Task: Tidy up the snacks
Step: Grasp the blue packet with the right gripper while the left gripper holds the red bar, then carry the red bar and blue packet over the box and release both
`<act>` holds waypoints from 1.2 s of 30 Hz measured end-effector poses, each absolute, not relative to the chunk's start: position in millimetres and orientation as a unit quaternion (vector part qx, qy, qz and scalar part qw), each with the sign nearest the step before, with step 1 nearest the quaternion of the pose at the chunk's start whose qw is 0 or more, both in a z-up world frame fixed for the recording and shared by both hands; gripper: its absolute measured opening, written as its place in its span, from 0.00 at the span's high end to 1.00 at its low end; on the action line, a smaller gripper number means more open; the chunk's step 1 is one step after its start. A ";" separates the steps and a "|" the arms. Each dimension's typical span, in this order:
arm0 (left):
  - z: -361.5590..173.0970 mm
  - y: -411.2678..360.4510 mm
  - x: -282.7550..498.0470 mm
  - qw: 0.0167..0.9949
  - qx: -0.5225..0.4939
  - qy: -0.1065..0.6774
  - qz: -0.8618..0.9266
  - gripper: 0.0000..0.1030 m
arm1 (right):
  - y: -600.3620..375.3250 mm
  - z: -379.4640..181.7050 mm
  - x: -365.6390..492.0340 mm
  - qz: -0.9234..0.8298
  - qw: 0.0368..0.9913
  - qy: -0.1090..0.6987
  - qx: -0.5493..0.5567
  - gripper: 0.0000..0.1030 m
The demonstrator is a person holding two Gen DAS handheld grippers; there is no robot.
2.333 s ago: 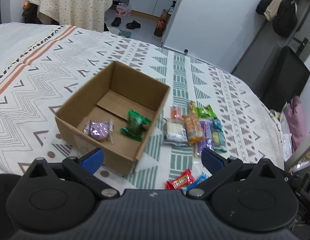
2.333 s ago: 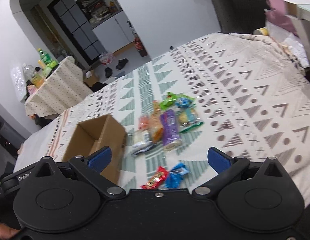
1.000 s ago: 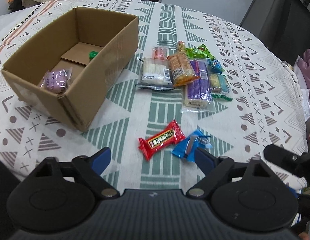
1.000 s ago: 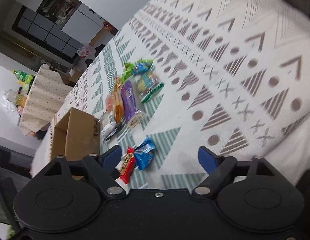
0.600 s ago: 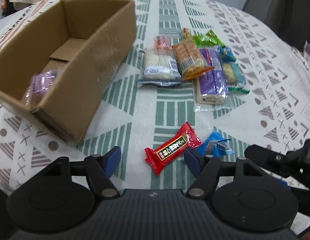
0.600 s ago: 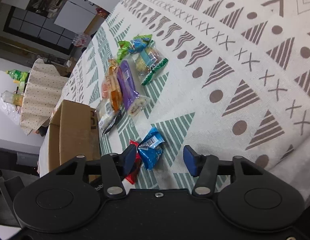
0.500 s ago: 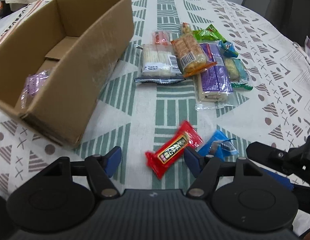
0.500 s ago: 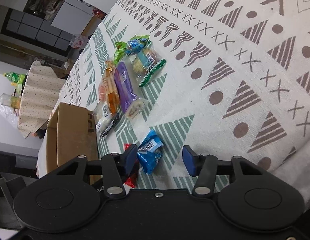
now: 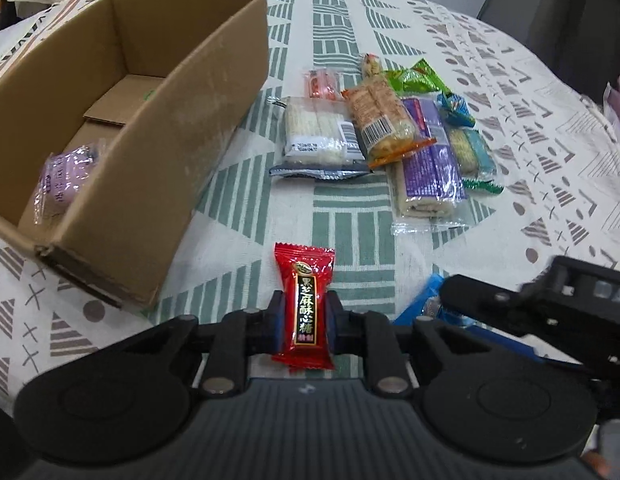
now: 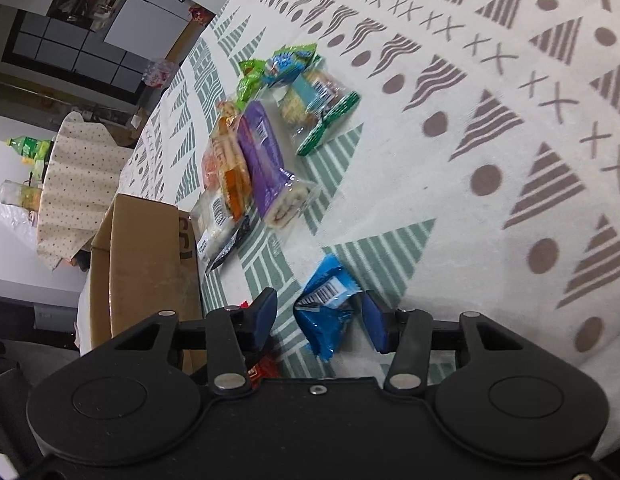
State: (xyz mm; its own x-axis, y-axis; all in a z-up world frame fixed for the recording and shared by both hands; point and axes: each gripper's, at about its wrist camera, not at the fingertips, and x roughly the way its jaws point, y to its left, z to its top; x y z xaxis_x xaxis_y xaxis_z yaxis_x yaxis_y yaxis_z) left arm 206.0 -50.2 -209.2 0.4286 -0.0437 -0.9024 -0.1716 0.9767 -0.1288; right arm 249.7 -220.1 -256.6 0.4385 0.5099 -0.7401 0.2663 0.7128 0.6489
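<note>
A red candy packet [image 9: 303, 276] stands lengthwise between the pads of my left gripper [image 9: 305, 313]. The jaws are closing and both pads press its sides. Just right of it lies a blue packet [image 9: 424, 300], with a finger of my right gripper [image 9: 490, 300] over it. In the right wrist view the blue packet [image 10: 326, 308] lies on the cover between the jaws of my right gripper [image 10: 320, 314]. Those jaws are closing, with a gap left on each side. The open cardboard box [image 9: 149, 152] holds a purple snack [image 9: 65, 184].
A pile of several wrapped snacks [image 9: 390, 128] lies on the patterned bed cover [image 9: 530, 140] beyond the two packets, right of the box. The box's side [image 10: 149, 260] is close on the left of the right gripper. A cloth-covered table [image 10: 77, 184] stands beyond the bed.
My left gripper sank and its jaws closed on the red candy, which now lies straight between the pads. My right gripper came down around the blue packet and narrowed.
</note>
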 end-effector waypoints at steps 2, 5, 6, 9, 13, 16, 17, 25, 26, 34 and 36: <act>-205.0 -47.7 204.3 0.840 -0.108 0.531 0.039 0.82 | -215.1 -258.2 251.2 0.078 0.766 0.525 0.364 0.56; -198.2 -44.2 201.8 0.843 -0.113 0.524 0.040 0.82 | -208.2 -261.8 253.6 0.074 0.771 0.525 0.353 0.66; -196.9 -42.8 200.7 0.843 -0.115 0.523 0.040 0.82 | -206.9 -262.4 254.4 0.071 0.773 0.525 0.350 0.68; -195.0 -38.7 197.7 0.843 -0.121 0.523 0.041 0.82 | -206.7 -261.2 253.4 0.068 0.777 0.520 0.348 0.72; -191.2 -33.8 191.9 0.844 -0.120 0.520 0.045 0.82 | -211.8 -250.2 248.3 0.063 0.792 0.500 0.346 0.73; -181.8 -32.3 188.3 0.851 -0.118 0.510 0.045 0.82 | -214.9 -238.2 245.6 0.075 0.800 0.482 0.349 0.74; -177.8 -31.4 186.8 0.853 -0.119 0.507 0.045 0.82 | -215.9 -234.3 244.6 0.079 0.804 0.475 0.349 0.74; -139.2 -28.7 174.3 0.876 -0.114 0.466 0.044 0.82 | -221.1 -207.0 235.6 0.111 0.827 0.429 0.347 0.75; -135.1 -27.5 173.1 0.878 -0.114 0.463 0.044 0.82 | -220.6 -204.2 233.8 0.114 0.829 0.424 0.345 0.75; -107.9 -23.6 161.1 0.890 -0.110 0.439 0.052 0.82 | -216.5 -181.2 221.6 0.141 0.844 0.395 0.335 0.75; -102.9 -20.3 158.1 0.892 -0.112 0.434 0.055 0.82 | -213.6 -172.7 219.6 0.141 0.853 0.385 0.321 0.75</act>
State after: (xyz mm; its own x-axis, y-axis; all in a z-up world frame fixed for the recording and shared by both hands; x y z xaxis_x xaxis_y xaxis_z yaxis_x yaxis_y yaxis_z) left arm 158.1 -20.3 -102.9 0.6168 0.0006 -0.7871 -0.1944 0.9691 -0.1517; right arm 219.6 -213.6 -172.7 0.6633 0.4887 -0.5668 0.0066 0.7535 0.6575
